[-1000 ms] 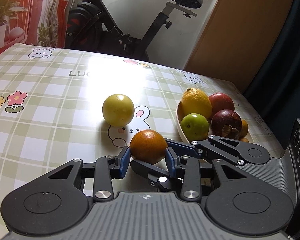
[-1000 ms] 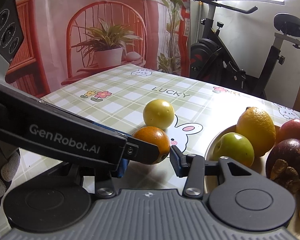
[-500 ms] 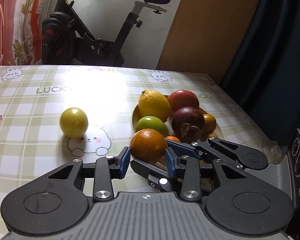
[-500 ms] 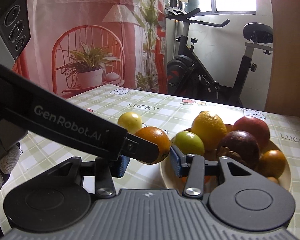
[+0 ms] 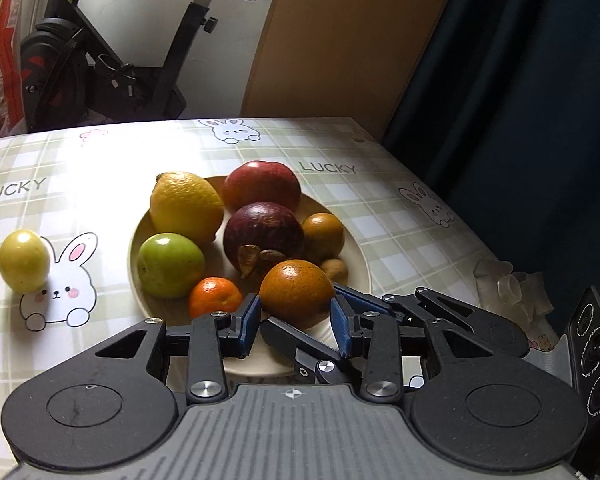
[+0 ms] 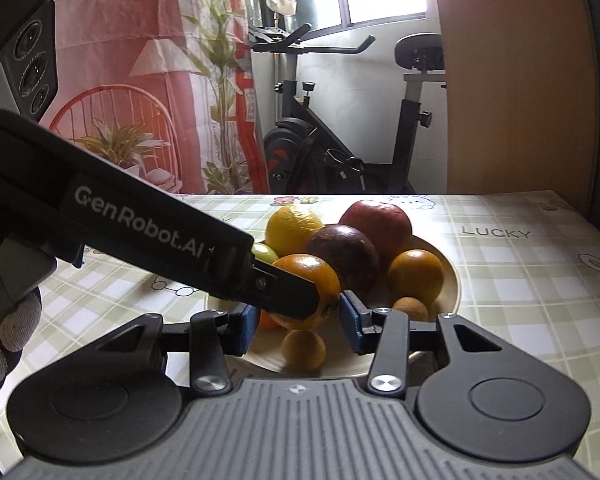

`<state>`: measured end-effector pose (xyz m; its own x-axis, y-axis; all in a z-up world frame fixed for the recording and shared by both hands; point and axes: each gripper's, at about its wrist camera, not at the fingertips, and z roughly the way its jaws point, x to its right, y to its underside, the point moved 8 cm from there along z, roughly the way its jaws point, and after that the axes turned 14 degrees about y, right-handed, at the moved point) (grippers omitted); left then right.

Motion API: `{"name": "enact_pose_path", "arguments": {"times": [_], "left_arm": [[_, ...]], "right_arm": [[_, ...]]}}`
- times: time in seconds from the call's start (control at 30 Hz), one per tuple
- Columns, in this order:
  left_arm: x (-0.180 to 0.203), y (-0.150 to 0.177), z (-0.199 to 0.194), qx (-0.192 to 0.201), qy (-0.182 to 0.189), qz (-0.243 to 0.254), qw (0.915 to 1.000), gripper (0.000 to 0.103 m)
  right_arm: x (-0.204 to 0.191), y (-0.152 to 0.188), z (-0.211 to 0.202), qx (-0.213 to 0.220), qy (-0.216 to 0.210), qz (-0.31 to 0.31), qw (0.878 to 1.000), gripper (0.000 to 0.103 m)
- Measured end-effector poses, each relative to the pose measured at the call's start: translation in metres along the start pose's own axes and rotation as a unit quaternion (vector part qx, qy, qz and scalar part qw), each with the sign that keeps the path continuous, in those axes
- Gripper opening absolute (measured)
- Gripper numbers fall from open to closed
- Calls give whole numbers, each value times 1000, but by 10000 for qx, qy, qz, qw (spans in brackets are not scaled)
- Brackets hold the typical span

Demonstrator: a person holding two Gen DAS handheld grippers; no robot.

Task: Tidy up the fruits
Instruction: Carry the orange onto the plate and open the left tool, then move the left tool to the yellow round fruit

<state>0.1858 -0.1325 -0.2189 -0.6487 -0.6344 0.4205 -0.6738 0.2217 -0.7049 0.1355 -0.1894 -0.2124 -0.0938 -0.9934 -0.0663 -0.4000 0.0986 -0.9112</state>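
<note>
Orange [image 5: 296, 294] sits between left tool [image 5: 295, 322] pads, seemingly gripped.

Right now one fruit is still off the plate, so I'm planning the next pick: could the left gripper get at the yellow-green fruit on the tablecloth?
Probably not yet: the left gripper is shut on the orange over the plate. Once it lets go, the yellow-green fruit lies alone on the tablecloth, nothing around it.

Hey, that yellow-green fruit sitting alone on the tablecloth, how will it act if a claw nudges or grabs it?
The yellow-green fruit looks round and smooth, so a nudge would probably send it rolling across the flat tablecloth. Its glossy skin may slip between pads unless gripped across the middle. It appears firm, likely keeping its shape under a gentle squeeze.
</note>
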Motion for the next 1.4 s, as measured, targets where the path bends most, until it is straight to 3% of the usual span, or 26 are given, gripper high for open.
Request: {"name": "enact_pose_path", "arguments": {"times": [0.27,0.8,1.1,1.4], "left_arm": [[10,-8,25,-149,-12,112,9998,41],[4,-1,28,-46,-43,-120,9999,41],[-6,2,-19,614,-149,-436,9971,42],[-43,-8,-76,1114,-565,-802,9889,43]], "right_arm": [[25,-1,7,-206,257,599,9977,46],[22,2,15,-415,526,528,9964,46],[19,1,4,-71,502,439,9977,47],[11,-3,-9,305,547,251,9977,48]]}}
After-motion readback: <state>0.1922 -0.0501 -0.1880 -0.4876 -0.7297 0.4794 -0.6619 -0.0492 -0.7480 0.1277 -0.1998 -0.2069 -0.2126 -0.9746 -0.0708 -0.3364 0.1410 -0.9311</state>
